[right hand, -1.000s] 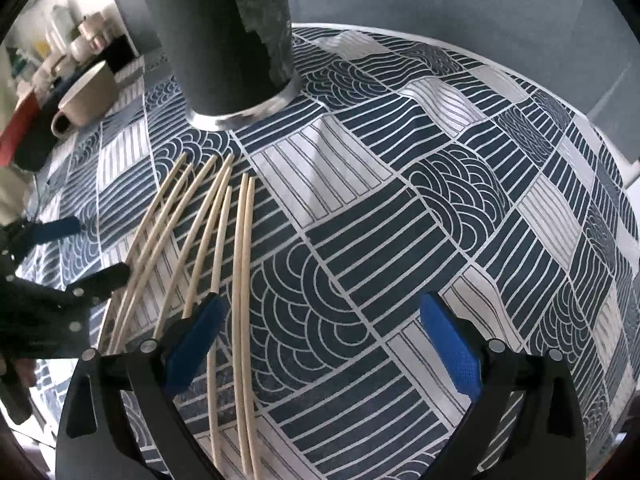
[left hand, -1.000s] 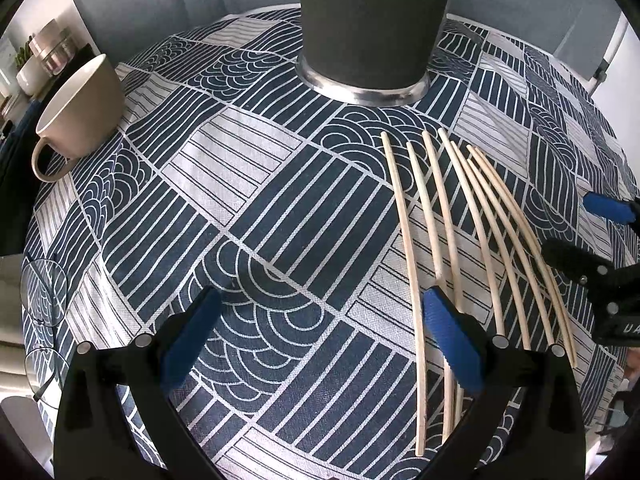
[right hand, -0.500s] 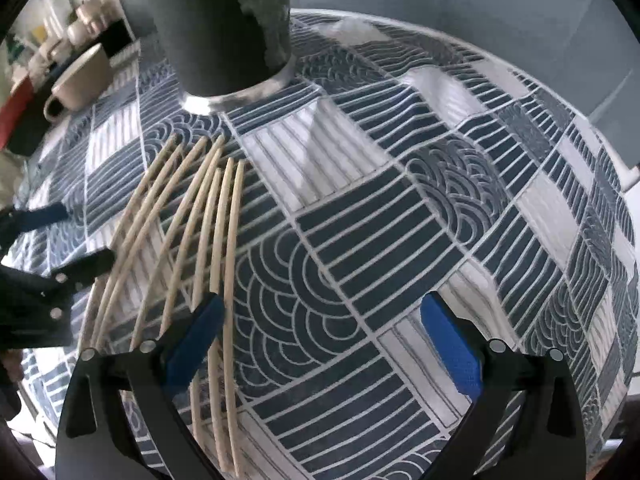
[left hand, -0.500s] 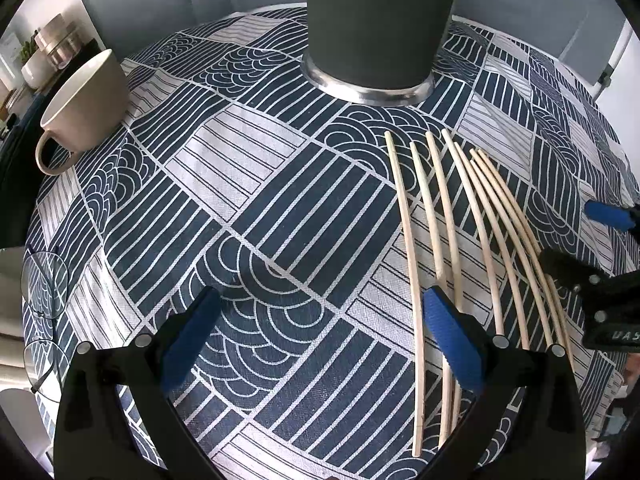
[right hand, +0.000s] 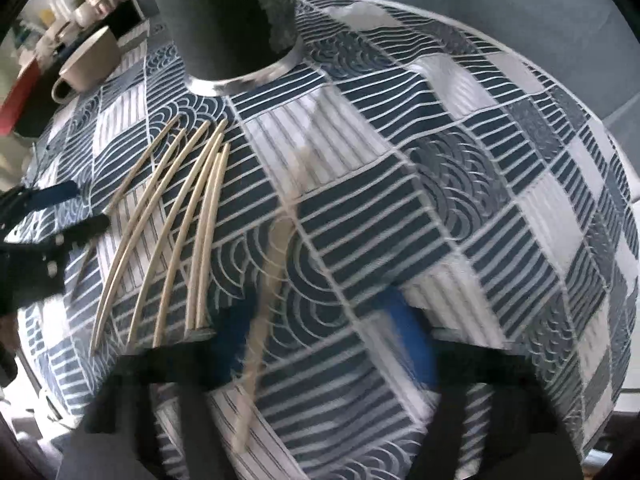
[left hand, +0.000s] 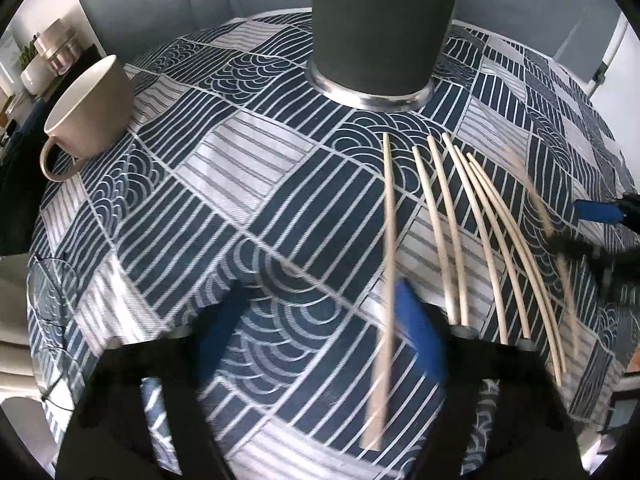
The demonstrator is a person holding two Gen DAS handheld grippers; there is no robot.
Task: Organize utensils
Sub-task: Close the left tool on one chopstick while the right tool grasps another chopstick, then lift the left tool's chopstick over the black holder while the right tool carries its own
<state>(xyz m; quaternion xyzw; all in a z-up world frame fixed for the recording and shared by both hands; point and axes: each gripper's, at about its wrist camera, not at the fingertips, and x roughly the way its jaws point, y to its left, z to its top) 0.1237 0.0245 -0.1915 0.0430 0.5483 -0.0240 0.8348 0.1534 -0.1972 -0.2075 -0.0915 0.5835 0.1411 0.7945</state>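
Closing over the patterned tablecloth (left hand: 248,184), the left gripper (left hand: 320,332) has one blurred chopstick (left hand: 386,280) lying just inside its right blue pad, not yet pinched. The right gripper (right hand: 324,344) is closing too, with another blurred chopstick (right hand: 276,256) between its jaws by the left pad. The remaining chopsticks (left hand: 480,236) fan out between both grippers, near the dark holder (left hand: 380,24); a cup (left hand: 86,116) sits apart.

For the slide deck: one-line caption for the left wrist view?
Left gripper closing around one blurred chopstick on the patterned tablecloth, dark holder ahead.
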